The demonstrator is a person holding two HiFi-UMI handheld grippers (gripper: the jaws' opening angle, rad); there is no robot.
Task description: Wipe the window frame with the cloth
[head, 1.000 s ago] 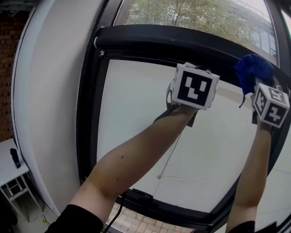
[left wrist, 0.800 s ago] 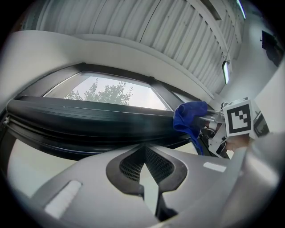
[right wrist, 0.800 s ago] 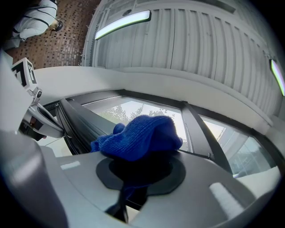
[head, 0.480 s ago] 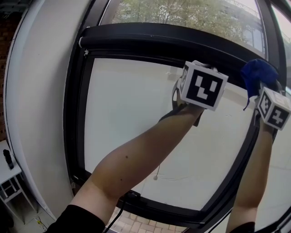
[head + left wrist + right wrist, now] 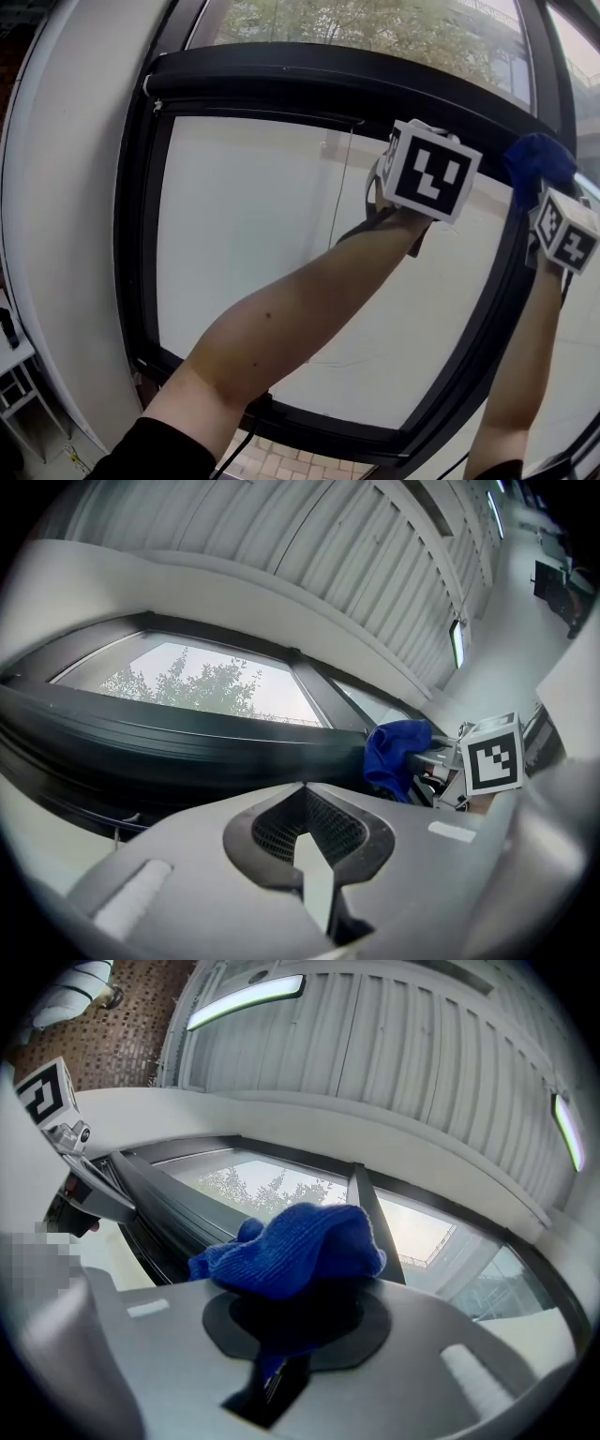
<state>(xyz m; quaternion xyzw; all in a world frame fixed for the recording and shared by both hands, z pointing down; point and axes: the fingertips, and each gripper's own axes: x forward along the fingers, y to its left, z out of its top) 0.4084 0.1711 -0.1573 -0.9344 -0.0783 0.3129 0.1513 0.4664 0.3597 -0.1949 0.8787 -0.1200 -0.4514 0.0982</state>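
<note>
The black window frame [image 5: 309, 80] has a thick top bar that runs left to right, with an upright post [image 5: 506, 281] at its right end. A blue cloth [image 5: 537, 161] is bunched up in my right gripper [image 5: 546, 187], which is shut on it and holds it against the frame where bar and post meet. In the right gripper view the cloth [image 5: 295, 1246] bulges over the jaws, with the frame [image 5: 159, 1208] behind it. My left gripper [image 5: 305, 841] is shut and holds nothing, raised just under the bar [image 5: 141, 752]. Its marker cube [image 5: 429, 169] hides its jaws in the head view.
A white pane [image 5: 253, 225] fills the frame, with a thin pull cord [image 5: 336, 202] hanging down it. A white wall [image 5: 75, 187] borders the frame on the left, and a small white table [image 5: 11, 361] stands at the bottom left. Trees [image 5: 356, 23] show above the bar.
Both grippers have shifted slightly to the right along the top bar. The cloth has moved with the right gripper closer to the upright post.
</note>
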